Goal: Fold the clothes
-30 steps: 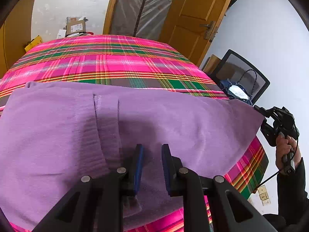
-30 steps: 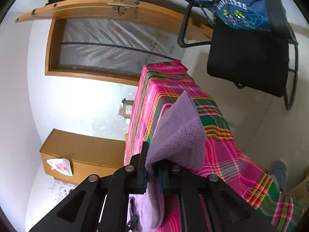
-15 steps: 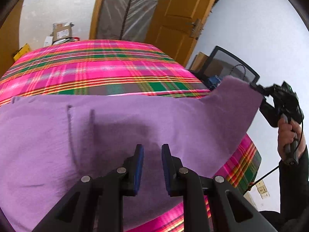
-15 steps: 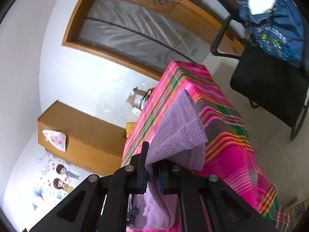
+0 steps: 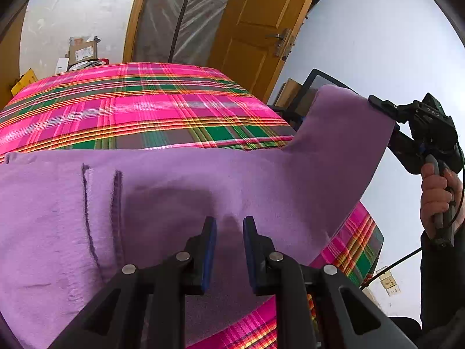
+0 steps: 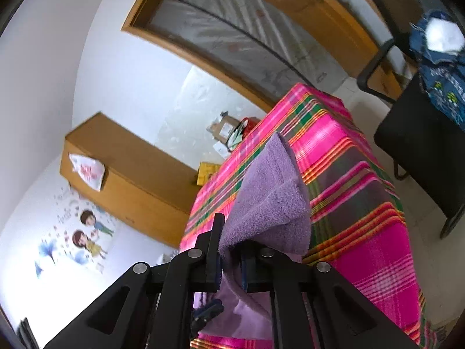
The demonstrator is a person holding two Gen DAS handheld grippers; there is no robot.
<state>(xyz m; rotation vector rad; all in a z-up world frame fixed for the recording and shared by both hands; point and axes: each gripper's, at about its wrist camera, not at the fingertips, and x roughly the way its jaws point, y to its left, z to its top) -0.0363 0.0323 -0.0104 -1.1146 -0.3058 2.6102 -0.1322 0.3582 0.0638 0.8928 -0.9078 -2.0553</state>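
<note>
A purple fleece cloth lies spread over the near part of a table covered with a pink plaid cloth. My left gripper hovers over the cloth's near edge, jaws a little apart with nothing between them. My right gripper is shut on the cloth's right corner and holds it raised off the table. In the left wrist view that gripper shows at the right with the lifted corner hanging from it.
A black chair with a blue denim garment stands to the right of the table. A wooden door and a plastic-covered doorway lie beyond it. Boxes sit past the far edge. A wooden cabinet stands by the wall.
My right gripper has lifted the cloth's right corner higher off the table and swung it up. My left gripper stays over the near edge, unchanged.
</note>
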